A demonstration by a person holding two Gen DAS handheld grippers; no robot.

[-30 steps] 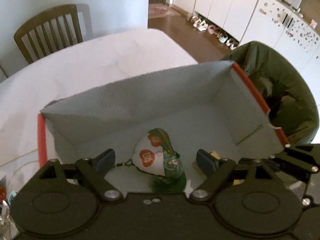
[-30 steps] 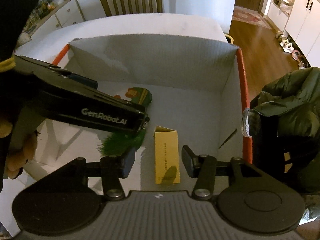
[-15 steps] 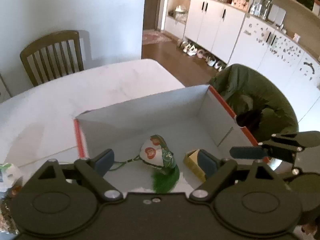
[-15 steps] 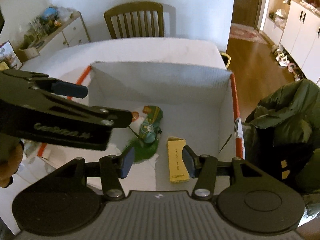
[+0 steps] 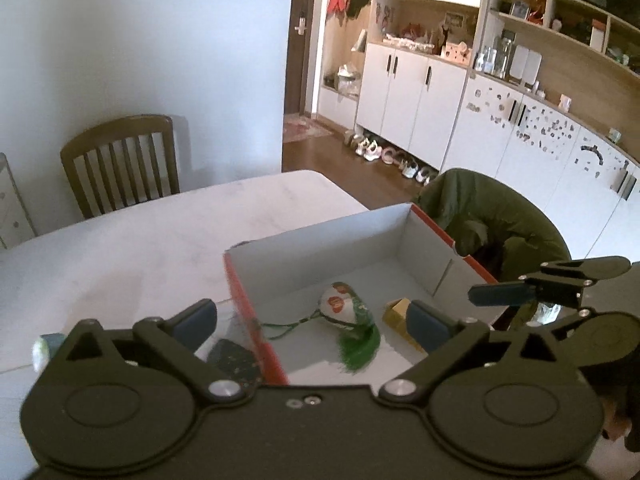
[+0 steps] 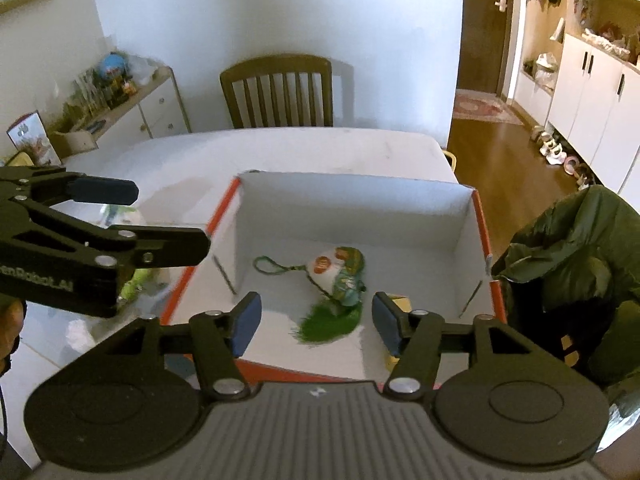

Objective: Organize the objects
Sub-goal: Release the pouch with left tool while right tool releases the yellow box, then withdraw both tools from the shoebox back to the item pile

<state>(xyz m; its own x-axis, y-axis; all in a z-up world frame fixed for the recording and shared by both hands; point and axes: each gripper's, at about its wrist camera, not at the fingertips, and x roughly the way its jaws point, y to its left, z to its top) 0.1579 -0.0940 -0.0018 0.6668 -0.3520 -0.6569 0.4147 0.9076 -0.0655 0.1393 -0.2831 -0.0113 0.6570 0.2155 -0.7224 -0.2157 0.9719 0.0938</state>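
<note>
Box (image 6: 466, 216), red-rimmed: tasselled charm (image 6: 340, 276) mid-floor, yellow carton (image 5: 396, 310) just right of it. Left gripper (image 5: 312, 320), right gripper (image 6: 316, 320): released, empty, jaws just widened, now higher above box.

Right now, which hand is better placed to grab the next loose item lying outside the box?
Probably the left tool: open, empty, nearer the items left of the box. The right tool, also empty, faces into the box.
</note>
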